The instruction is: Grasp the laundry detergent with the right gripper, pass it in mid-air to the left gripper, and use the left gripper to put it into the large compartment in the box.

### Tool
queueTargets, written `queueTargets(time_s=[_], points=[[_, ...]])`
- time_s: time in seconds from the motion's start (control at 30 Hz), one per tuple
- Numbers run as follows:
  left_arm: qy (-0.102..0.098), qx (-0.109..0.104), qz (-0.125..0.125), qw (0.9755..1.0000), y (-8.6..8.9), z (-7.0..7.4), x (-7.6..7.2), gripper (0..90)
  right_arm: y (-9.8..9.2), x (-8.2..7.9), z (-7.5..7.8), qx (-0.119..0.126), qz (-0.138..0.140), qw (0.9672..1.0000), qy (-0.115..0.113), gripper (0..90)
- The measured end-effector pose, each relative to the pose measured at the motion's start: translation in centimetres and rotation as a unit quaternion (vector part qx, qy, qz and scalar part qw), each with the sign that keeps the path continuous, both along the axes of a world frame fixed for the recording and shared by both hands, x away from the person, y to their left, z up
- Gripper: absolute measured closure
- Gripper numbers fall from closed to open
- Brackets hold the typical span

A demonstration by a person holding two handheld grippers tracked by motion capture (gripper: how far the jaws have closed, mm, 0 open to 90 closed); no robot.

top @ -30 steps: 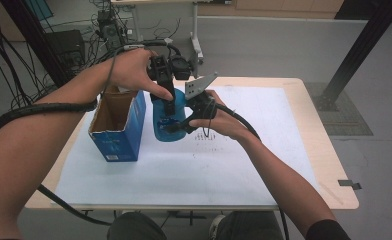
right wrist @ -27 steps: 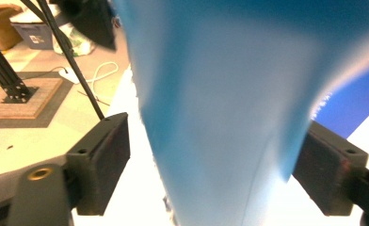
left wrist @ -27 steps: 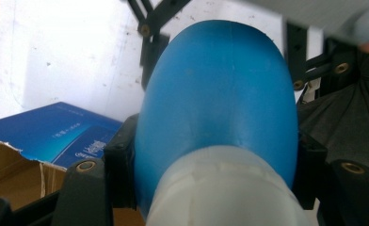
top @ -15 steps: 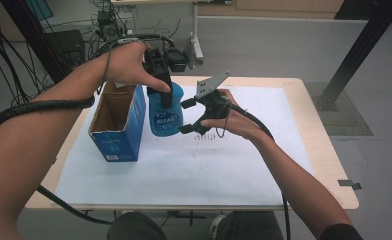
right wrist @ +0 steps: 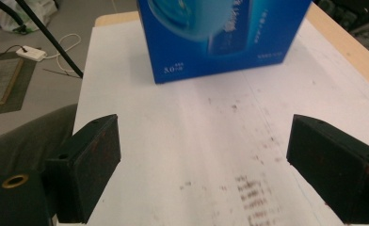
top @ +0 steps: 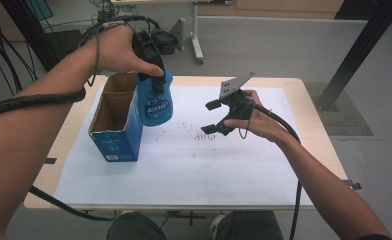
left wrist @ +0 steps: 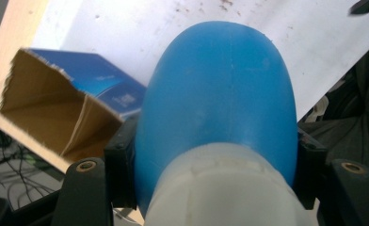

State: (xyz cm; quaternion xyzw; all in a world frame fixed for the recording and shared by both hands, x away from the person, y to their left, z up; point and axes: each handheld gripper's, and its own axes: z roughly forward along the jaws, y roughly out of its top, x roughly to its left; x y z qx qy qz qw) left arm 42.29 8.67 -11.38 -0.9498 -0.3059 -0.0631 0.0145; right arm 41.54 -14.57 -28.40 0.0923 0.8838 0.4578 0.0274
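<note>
A white sheet (top: 184,170) covers the wooden bench (top: 314,130), speckled with dark marks near its middle; beyond it lie grey floor, cables and a black post.

Nearest the person, the right tool (top: 215,116) hangs above the marked patch of the sheet. Its jaws have just been opening and now stand wide apart with nothing between them — released, and well clear of the bottle.

Farther in and to the left, the left tool (top: 154,75) is clenched on the neck of a blue plastic bottle (top: 155,102), just above its white collar as the left gripper view shows. The bottle hangs upright, long axis vertical, lifted off the sheet. Right beside it, on its left, stands the blue carton (top: 115,125), its open top facing up and its cardboard inside bare.

The coming move likely turns on that gap: the bottle's base sits beside the carton's rim rather than over the opening, so the left hand, the nearer one, would have to carry it sideways before lowering.
</note>
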Motion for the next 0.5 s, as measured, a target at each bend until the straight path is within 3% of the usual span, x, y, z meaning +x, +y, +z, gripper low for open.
queueTargets(time_s=[0.07,0.23,0.27,0.33,0.4,0.47,0.5], points=[[-0.004,-0.002,0.025,0.9997,0.6,0.9,0.1,37.1,-0.9,0.0,0.2,-0.008,-0.011,0.9999,0.004,9.8],[-0.014,-0.008,0.058,0.9982,1.6,2.1,0.4,37.1,-2.8,0.1,0.6,-0.021,-0.036,0.999,0.014,8.2],[-0.019,-0.011,0.079,0.9966,2.2,2.8,0.6,37.1,-3.8,0.2,0.9,-0.03,-0.047,0.9983,0.017,8.1],[-0.022,-0.013,0.089,0.9957,2.4,3.0,0.6,37.1,-4.3,0.2,1.0,-0.034,-0.053,0.9979,0.019,8.0],[-0.026,-0.016,0.114,0.9931,3.0,3.6,0.8,37.2,-5.5,0.2,1.2,-0.044,-0.065,0.9966,0.022,7.2],[-0.021,-0.025,0.15,0.9881,4.2,4.5,1.2,37.2,-6.2,0.2,1.3,-0.052,-0.071,0.9958,0.024,7.2],[-0.021,-0.025,0.15,0.9881,4.2,4.5,1.2,37.2,-6.5,0.1,1.3,-0.057,-0.074,0.9953,0.025,7.3]])
